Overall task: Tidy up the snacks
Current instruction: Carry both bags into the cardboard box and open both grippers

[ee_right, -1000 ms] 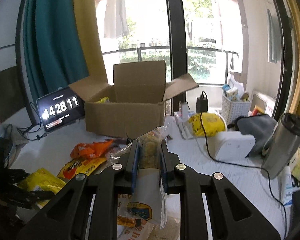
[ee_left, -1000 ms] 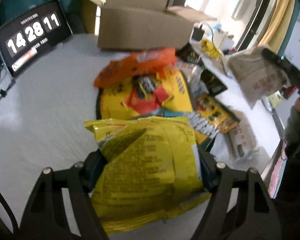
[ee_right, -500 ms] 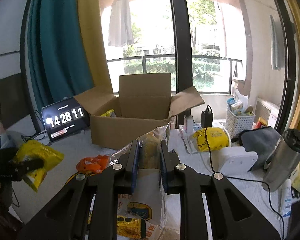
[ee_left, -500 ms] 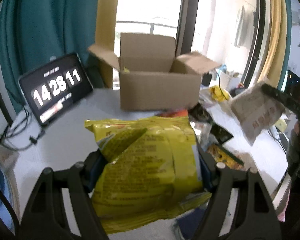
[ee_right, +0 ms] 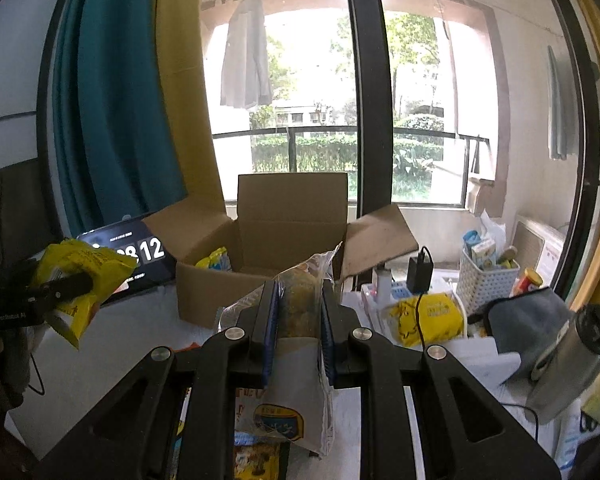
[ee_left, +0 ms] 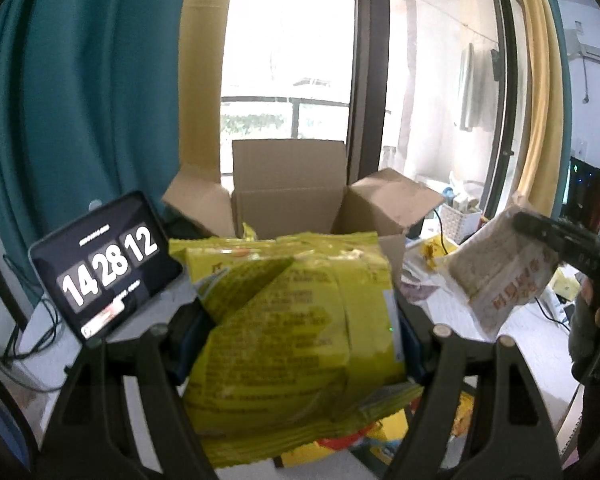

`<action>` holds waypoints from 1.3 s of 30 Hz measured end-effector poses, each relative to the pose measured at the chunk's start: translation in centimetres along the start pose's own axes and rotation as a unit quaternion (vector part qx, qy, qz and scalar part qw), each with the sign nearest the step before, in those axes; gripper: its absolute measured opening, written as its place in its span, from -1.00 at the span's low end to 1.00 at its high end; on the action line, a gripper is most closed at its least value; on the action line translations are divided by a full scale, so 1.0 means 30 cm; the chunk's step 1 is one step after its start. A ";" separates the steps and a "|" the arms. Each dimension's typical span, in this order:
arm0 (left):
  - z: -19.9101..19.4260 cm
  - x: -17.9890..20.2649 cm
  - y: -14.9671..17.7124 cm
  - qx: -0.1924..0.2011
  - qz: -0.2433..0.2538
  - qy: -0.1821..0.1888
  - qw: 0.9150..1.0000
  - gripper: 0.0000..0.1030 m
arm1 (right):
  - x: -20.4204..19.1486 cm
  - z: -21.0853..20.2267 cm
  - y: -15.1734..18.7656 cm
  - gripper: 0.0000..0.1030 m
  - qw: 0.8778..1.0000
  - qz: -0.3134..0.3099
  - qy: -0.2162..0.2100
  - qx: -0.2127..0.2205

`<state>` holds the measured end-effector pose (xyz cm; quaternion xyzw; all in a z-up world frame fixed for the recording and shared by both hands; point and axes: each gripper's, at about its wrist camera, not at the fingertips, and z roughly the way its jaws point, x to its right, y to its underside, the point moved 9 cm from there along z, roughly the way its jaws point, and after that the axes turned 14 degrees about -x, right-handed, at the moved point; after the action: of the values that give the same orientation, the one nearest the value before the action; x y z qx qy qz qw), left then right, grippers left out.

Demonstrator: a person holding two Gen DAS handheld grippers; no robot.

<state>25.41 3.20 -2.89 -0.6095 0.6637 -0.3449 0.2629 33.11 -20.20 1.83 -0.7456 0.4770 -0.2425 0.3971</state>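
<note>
The left tongs point(ee_left: 300, 320) have lifted the yellow bag point(ee_left: 296, 332) off the pile, seemingly toward the box point(ee_left: 288, 196).

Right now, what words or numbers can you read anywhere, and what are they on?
"14 28 12": big white digits on the clock screen; the small lines above and below them are too blurred to read.
Yellow snack bag in the left claw: rows of print, too small to read.
Pale bag in the right claw: reddish lettering and a blue-and-yellow badge, both unreadable.
Cardboard box: no text visible.
</note>
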 end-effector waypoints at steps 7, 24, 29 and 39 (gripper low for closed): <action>0.069 -0.006 -0.088 0.015 0.012 -0.013 1.000 0.52 | 0.017 0.053 -0.084 -0.60 1.000 -0.003 0.002 0.017; 0.242 -0.047 -0.320 0.053 0.017 -0.032 0.998 0.52 | 0.035 0.166 -0.269 -0.60 0.998 -0.015 0.006 0.058; 0.309 -0.045 -0.364 0.062 0.020 -0.039 0.997 0.54 | 0.055 0.206 -0.330 -0.60 0.997 -0.007 0.003 0.071; 0.524 -0.054 -0.481 0.044 0.017 -0.035 0.998 0.56 | 0.082 0.329 -0.403 -0.60 0.997 0.001 0.019 0.081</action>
<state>46.76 2.37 -1.59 -0.5979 0.6484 -0.3478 0.3179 47.74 -16.10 6.17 -0.7059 0.4638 -0.2942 0.4471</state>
